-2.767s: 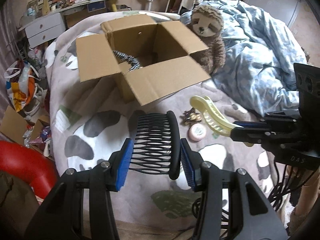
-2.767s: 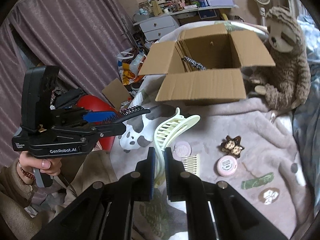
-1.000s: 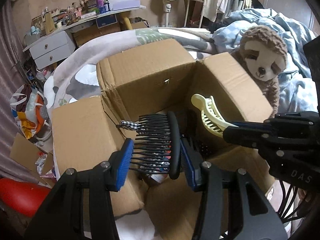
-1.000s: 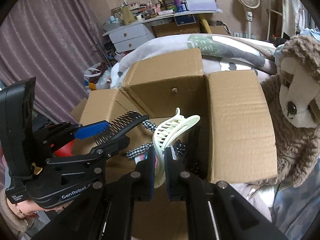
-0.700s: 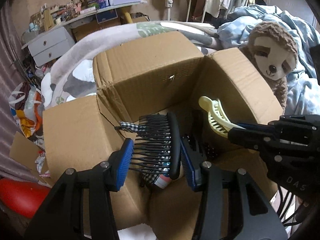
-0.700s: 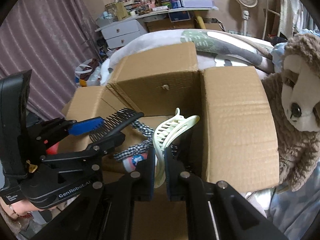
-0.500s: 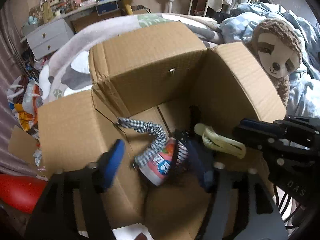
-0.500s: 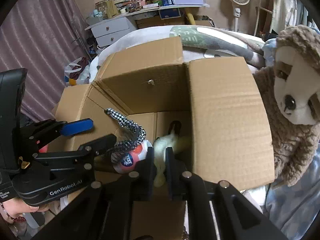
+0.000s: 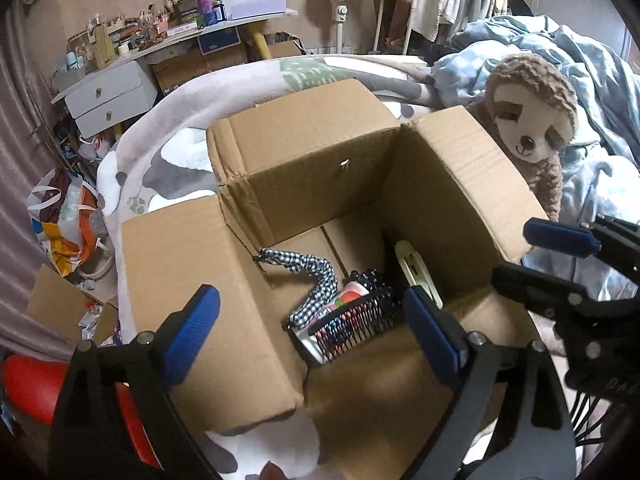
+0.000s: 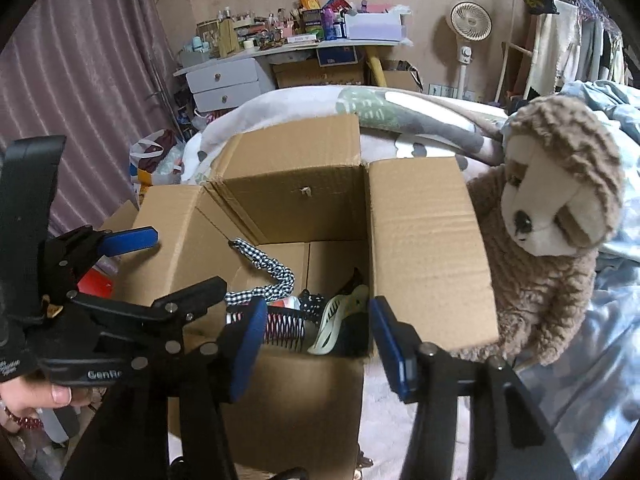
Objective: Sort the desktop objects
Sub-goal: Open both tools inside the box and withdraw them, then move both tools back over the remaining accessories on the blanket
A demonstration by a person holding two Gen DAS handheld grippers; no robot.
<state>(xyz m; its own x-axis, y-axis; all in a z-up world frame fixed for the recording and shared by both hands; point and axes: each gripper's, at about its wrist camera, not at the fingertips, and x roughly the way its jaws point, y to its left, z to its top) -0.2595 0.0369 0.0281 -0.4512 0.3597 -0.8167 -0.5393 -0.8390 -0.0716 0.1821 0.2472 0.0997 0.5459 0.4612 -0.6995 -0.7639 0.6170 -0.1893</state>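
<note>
Cardboard box (image 9: 312,168) is where my sorted things go, and it sits open on the patterned blanket (image 9: 176,168) on the bed, all four flaps spread out. Inside it I can see the black comb (image 9: 356,322) lying on its side against a colourful printed item, the pale yellow hair claw (image 10: 340,322) in the right-hand corner, and a black-and-white checked fabric band (image 9: 308,276) curling up from the floor of the box.

Both of these pieces look delivered, judging by how they rest loose on the bottom with nothing pressing on them. My left fingers (image 9: 316,330) hang above the box, jaws opening wide, with nothing between the blue pads; the comb lies below them, well clear. My right fingers (image 10: 316,338) hang over the near edge, jaws also opening and about half spread, with the claw beneath them and not touched.

How much sorting is left I cannot tell from here: neither view shows the part of the bed nearest me, so any remaining small objects are out of sight. The plush sloth (image 10: 560,216) sits just beside the box's right flap, and I judge it to be bedding clutter, not part of the job.
</note>
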